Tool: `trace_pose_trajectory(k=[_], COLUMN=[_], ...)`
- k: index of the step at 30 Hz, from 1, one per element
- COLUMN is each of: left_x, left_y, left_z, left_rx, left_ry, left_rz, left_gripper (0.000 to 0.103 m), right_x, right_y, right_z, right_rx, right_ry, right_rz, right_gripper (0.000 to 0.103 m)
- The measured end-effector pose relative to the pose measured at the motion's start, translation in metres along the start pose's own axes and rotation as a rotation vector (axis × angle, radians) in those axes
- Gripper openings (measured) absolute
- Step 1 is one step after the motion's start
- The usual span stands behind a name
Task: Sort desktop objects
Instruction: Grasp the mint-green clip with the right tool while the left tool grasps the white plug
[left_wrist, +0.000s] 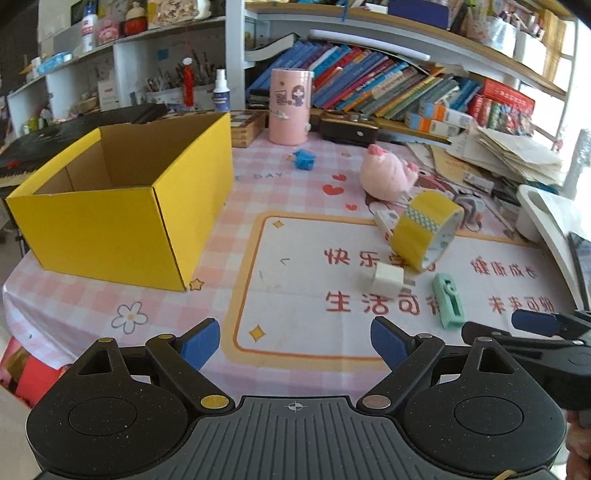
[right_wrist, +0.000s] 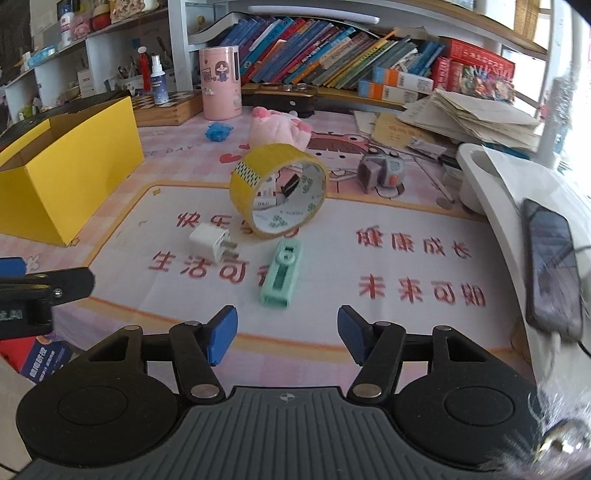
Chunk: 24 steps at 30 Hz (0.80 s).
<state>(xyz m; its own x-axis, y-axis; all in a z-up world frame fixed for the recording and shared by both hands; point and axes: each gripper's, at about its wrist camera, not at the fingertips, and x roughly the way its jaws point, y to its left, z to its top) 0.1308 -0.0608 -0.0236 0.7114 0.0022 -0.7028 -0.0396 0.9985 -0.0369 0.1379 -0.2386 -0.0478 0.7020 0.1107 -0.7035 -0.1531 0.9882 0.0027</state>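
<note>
The yellow cardboard box (left_wrist: 118, 206) stands open on the pink checked tablecloth (left_wrist: 74, 306), and I take it as the landmark. Its inside shows only bare brown walls, as far as the left wrist view lets me see.

To the right of the box, near the middle of the printed mat, the roll of yellow tape (right_wrist: 277, 192) stands on its edge, tilted. Just in front of the tape lies a white plug adapter (right_wrist: 210, 246) with its metal pins pointing right. Beside the adapter, farther from the box, lies a mint green cutter (right_wrist: 282, 277), flat on the cloth. Behind the tape, a pink plush toy (right_wrist: 280, 129) lies on the cloth, and between the toy and the box there is a small blue crumpled thing (right_wrist: 218, 132). A grey gadget with an orange button (right_wrist: 382, 171) sits to the right of the tape, well apart from the box. A pink cylinder container (left_wrist: 290, 107) stands behind the far right corner of the box.

The left gripper (left_wrist: 295, 341) hovers over the cloth to the right of the box's near corner, its blue pads spread wide with nothing between them. The right gripper (right_wrist: 286, 334) hovers just before the green cutter, its jaws apart and empty, not touching anything
</note>
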Motion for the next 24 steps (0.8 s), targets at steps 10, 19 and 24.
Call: trace_pose_trajectory(k=[10,19,24], left_x=[0.005,0.027,0.053], left_y=[-0.014,-0.038,-0.063], left_z=[0.014,0.028,0.035], left_rx=[0.01,0.045,0.111], left_ry=[-0.008,0.013,0.038], left_rz=[0.093,0.064,0.011], left_gripper=[0.09,0.086,0.086], right_x=[0.057,0.076,0.068], right_y=[-0.013,-0.015,-0.047], right_z=[0.025,0.032,0.03], right_rx=[-0.046,-0.132,-0.072], right_ry=[0.023,0.024,0.033], right_rz=[0.046,0.098,0.065], right_gripper=[0.05,0.023,0.023])
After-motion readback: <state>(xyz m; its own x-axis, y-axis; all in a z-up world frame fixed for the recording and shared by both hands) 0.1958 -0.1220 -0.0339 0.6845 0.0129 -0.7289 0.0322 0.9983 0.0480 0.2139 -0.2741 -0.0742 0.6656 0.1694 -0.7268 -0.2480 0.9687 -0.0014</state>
